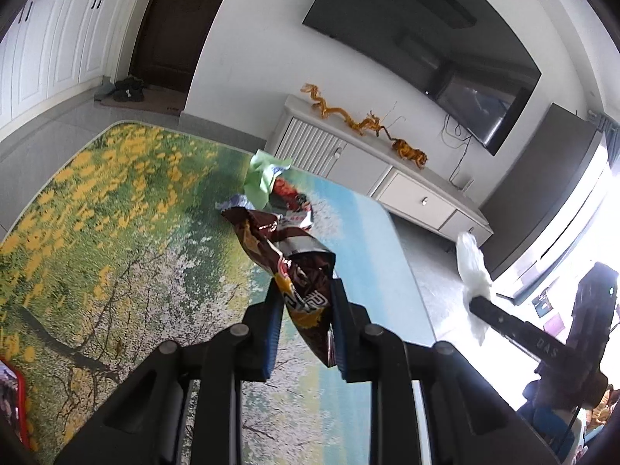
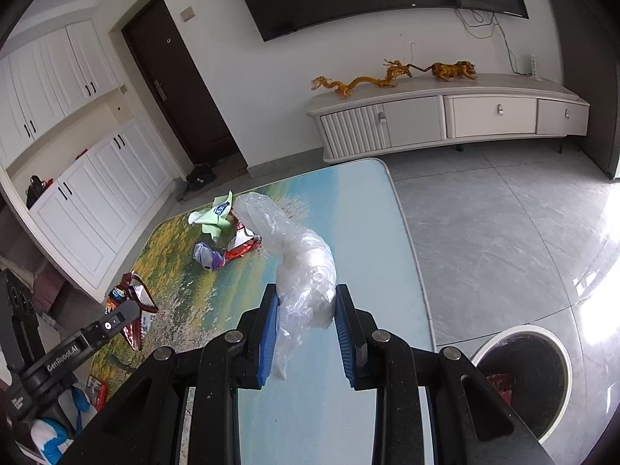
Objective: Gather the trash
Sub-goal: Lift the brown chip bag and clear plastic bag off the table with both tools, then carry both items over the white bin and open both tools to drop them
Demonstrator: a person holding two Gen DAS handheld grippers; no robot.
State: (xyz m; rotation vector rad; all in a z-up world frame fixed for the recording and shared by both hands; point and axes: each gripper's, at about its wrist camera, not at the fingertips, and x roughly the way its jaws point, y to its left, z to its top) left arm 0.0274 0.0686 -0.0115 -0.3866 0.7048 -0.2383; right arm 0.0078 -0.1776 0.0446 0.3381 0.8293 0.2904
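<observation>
My left gripper (image 1: 304, 283) is shut on a crumpled brown snack wrapper (image 1: 271, 240), held up above the table with the landscape-print cover (image 1: 135, 213). My right gripper (image 2: 306, 294) is shut on a clear crumpled plastic bag (image 2: 298, 248), also lifted off the table (image 2: 348, 201). Each view shows the other gripper: the right one (image 1: 474, 304) with the white plastic (image 1: 472, 267) at the right, the left one (image 2: 128, 312) with the brown wrapper (image 2: 135, 298) at the left. On the table lie a green paper (image 2: 213, 219), a red wrapper (image 2: 244, 246) and a purple-silver wrapper (image 2: 209, 255).
A round white-rimmed bin (image 2: 523, 328) with a black liner and some red trash inside stands on the grey floor at the table's right. A low TV cabinet (image 2: 445, 116) runs along the far wall. A red packet (image 1: 15, 399) lies at the table's near left.
</observation>
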